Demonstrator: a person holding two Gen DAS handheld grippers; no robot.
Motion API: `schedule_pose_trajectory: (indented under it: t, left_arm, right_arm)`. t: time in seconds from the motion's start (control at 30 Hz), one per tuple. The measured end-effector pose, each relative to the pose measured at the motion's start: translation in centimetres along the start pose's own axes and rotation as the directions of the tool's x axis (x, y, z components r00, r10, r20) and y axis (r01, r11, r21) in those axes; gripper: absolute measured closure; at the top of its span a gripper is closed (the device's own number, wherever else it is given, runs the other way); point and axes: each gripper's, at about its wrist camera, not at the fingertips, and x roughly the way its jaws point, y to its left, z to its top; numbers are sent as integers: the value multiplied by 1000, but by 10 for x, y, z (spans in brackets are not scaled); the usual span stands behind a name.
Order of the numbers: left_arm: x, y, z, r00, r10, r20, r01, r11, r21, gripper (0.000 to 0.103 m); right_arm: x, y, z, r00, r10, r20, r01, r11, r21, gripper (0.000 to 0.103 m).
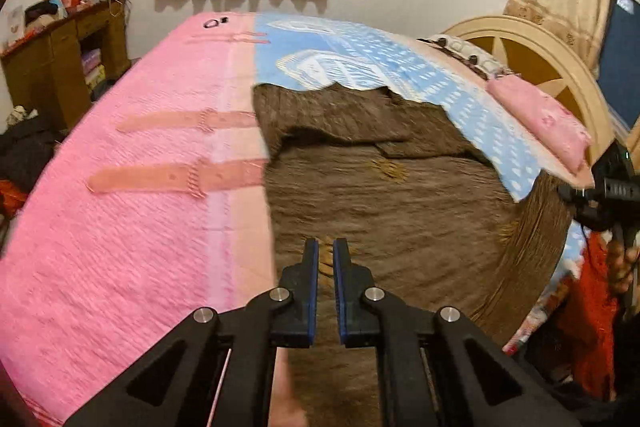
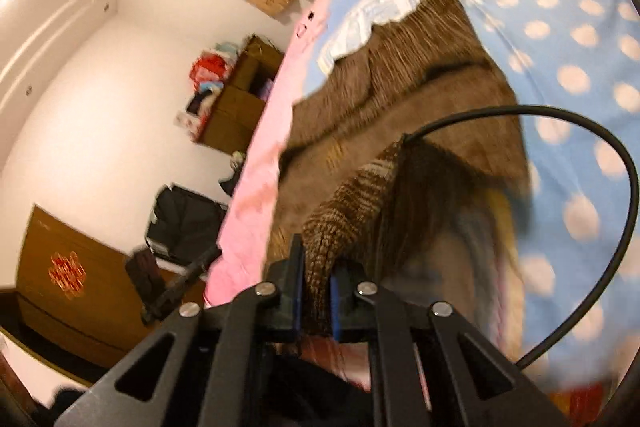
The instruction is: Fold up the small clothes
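Observation:
A brown knit sweater (image 1: 380, 195) lies spread on the bed, with one sleeve folded across its top. In the left wrist view my left gripper (image 1: 326, 247) is shut on the sweater's near hem, and brown knit shows between the blue pads. At that view's right edge the other gripper (image 1: 608, 187) lifts the sweater's right side into a raised fold. In the right wrist view my right gripper (image 2: 318, 255) is shut on the ribbed hem (image 2: 344, 211), which rises out of the jaws. The rest of the sweater (image 2: 420, 99) hangs away from it, blurred.
The bed has a pink cover (image 1: 120, 227) on the left and a blue dotted part (image 1: 400, 67) on the right. A pink pillow (image 1: 540, 119) leans by the round headboard (image 1: 532, 55). A wooden desk (image 1: 60, 67) stands at far left. A black cable (image 2: 624, 187) loops beside the right gripper.

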Motion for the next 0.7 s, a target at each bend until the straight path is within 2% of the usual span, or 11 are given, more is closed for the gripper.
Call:
schedule_pose_trajectory:
  t: [0.07,0.17,0.3,0.37,0.4,0.43,0.47,0.5,0.53,0.57,0.7]
  left_arm:
    - [-1,5,-2,1000,23,5,-23,1000,-2,96]
    - [-3,17,-13,999,33,4,-33,999,-17,96]
    - [2,21,-25,997,75,-22,-75,997,16,96]
    - [6,24,-31,996,79,-41,-78,997,21,96]
    - [10,25,-33,996,78,-50,-77,997,20,96]
    - [14,27,-36,995,78,-62,-77,997,20,96]
    - [19,27,-38,993,80,-83,-78,997,24,96]
    - [24,28,-40,991,83,-102,-80,996,33,96]
    - [27,28,-43,989,86,-117,-81,996,44,96]
    - [29,27,-46,988,86,-125,-79,995,60,96]
    - [28,25,-58,989,67,-131,-53,992,111,96]
  right_arm:
    - [11,-5,23,999,-3,43,3,1000,16,91]
    - [30,-29,56,992,-67,103,59,995,77,91]
    - [69,-66,74,972,-217,89,207,973,105,89]
    - [76,-75,72,971,-226,75,218,970,105,86]
    - [76,-76,70,975,-207,78,198,974,112,82]
    - [73,-74,69,979,-186,88,176,978,114,70]
    - [67,-71,68,980,-176,91,165,980,114,54]
    - [60,-67,70,980,-171,104,159,980,115,45]
    - [53,-63,74,974,-188,126,174,978,115,31]
    - [39,-55,73,965,-205,161,189,976,108,26]
    - [-27,-11,57,923,-245,297,257,966,-1,28]
